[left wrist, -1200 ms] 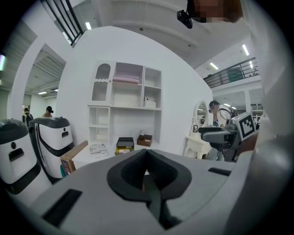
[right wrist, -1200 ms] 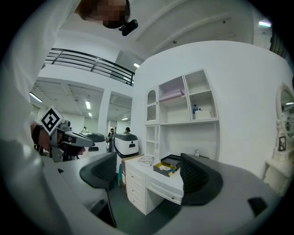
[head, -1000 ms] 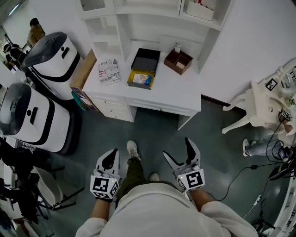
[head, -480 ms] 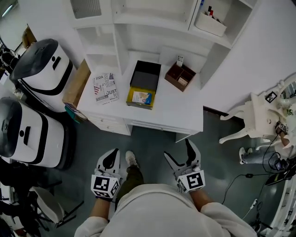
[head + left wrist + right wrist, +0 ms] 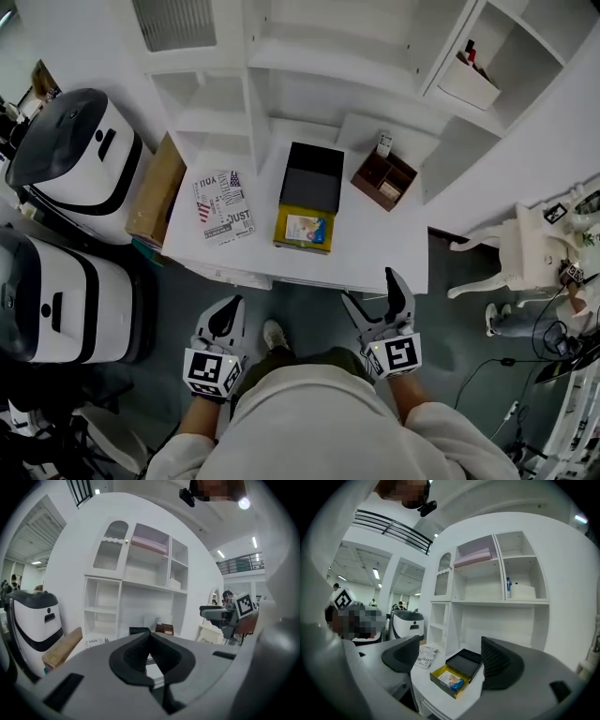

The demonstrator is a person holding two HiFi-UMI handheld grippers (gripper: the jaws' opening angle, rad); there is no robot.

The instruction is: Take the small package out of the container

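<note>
Nearer now, the container [image 5: 302, 247] lies ahead of the spread right claw [image 5: 371, 287]; the left claw [image 5: 228, 314] is pressed together, empty. Approach step; next, reach forward onto the small package [image 5: 307, 228].

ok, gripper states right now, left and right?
Left gripper: shut, nothing between the jaws.
Right gripper: open, holding nothing.

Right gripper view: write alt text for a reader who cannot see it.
The right gripper has its jaws apart, framing an open yellow-lined box on a white desk, with a small package lying inside it. Behind stand white shelves.
</note>
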